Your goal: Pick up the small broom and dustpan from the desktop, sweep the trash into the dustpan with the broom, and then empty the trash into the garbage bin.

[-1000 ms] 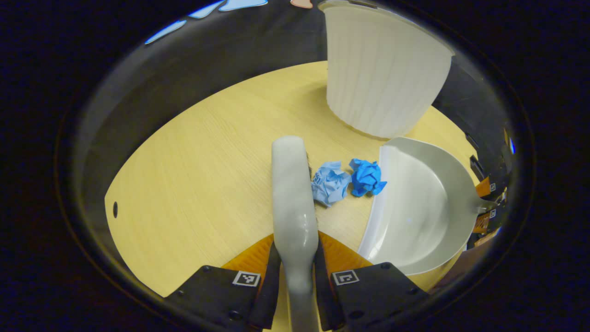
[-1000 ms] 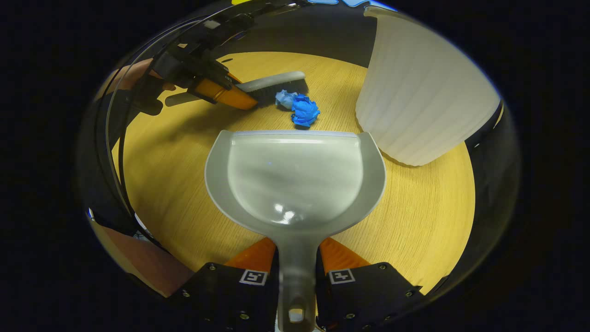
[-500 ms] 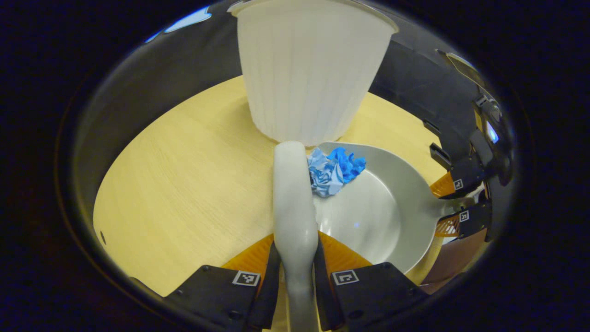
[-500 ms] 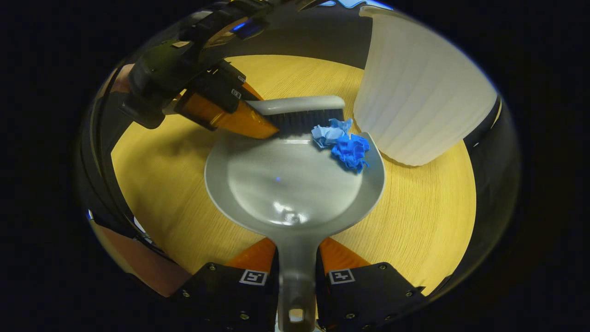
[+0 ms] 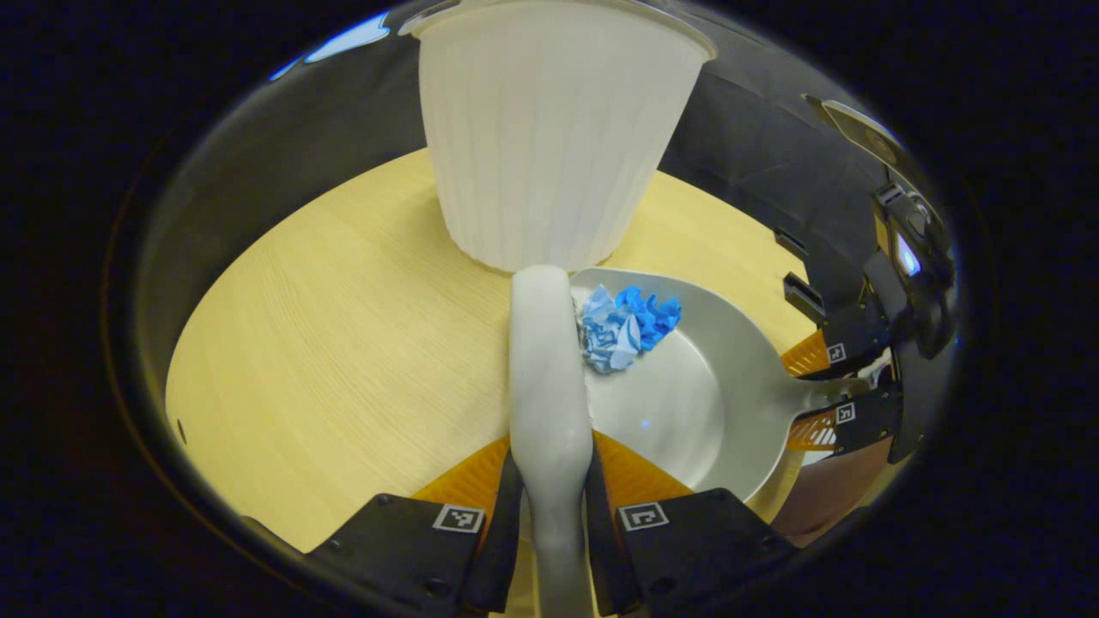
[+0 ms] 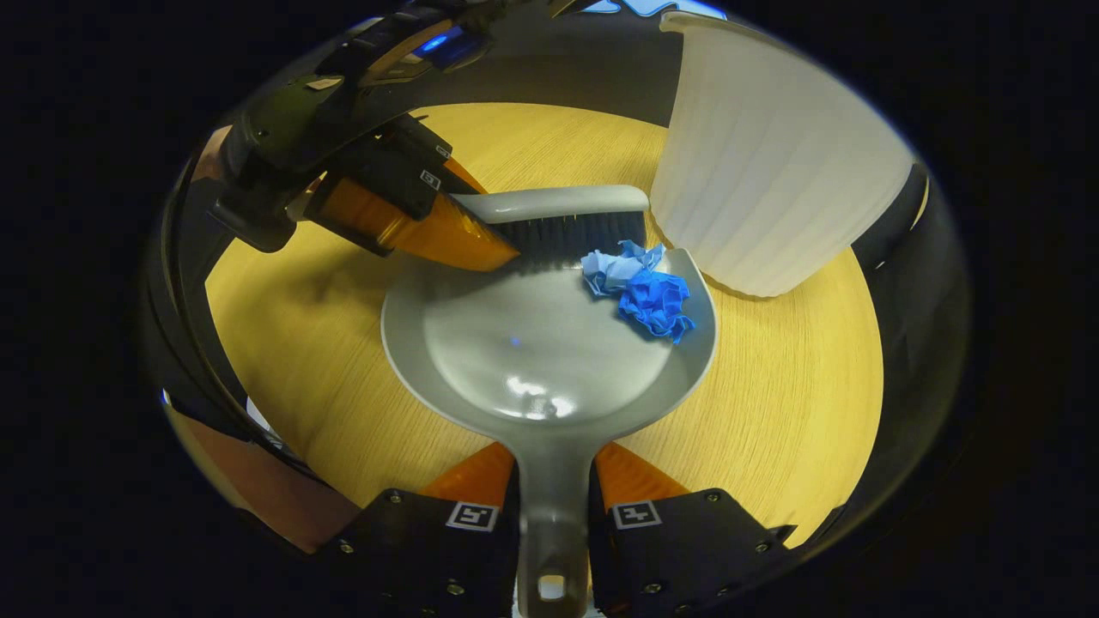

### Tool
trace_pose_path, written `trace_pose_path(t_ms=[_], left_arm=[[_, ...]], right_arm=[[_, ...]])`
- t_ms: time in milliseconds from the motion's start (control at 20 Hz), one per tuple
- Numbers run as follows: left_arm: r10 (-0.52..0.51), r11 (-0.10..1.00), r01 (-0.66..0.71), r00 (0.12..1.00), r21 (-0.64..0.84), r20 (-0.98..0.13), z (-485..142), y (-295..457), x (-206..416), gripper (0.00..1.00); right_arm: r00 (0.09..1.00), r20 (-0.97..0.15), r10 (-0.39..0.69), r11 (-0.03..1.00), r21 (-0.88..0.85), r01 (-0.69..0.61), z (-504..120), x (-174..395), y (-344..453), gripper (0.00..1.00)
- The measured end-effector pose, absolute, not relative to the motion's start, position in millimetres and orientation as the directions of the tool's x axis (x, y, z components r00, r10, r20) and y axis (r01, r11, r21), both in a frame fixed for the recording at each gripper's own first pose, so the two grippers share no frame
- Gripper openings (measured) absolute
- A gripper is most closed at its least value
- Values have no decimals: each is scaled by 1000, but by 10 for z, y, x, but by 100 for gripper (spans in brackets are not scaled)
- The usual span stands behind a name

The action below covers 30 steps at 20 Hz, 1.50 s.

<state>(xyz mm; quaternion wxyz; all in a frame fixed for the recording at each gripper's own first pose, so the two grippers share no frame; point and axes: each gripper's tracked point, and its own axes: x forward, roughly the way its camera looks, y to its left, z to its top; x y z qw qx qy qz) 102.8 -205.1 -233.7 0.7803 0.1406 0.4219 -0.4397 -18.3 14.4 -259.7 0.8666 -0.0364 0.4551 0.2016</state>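
In the right gripper view, the right gripper (image 6: 554, 524) pinches the dustpan (image 6: 515, 360) handle between both fingers, the pan flat on the table (image 6: 773, 412). Two crumpled blue papers (image 6: 640, 287) lie inside the pan near its far right lip. Just behind them the broom (image 6: 558, 219) bristles rest at the lip, its handle pinched by the left gripper (image 5: 554, 515). The white bin (image 6: 773, 180) stands upright at far right, just beside the pan.

The broom (image 6: 558, 219) has swept both paper balls (image 6: 640, 287) into the dustpan (image 6: 515, 360).
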Motion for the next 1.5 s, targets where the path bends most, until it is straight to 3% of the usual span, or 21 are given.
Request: trace_pose_path(t_ms=[150, 550, 1050, 1500], left_arm=[[-566, 591, 791, 267, -158, -780, -2276, -1953, 984, 43], [-554, 646, 748, 323, -152, -768, -1938, -1215, 1241, 42], [-504, 725, 676, 394, -130, -768, -1268, 995, 1621, 41], [-465, 792, 596, 451, -130, -762, -2060, 2139, 1403, 43]], right_arm=[[509, -807, 300, 921, 107, -374, -2617, -179, 105, 37], [494, -831, 256, 946, 111, -304, -2642, -136, 180, 34], [494, -844, 209, 973, 130, -189, -2439, -23, 300, 34], [525, -813, 252, 965, 170, -200, -2330, -130, 210, 34]])
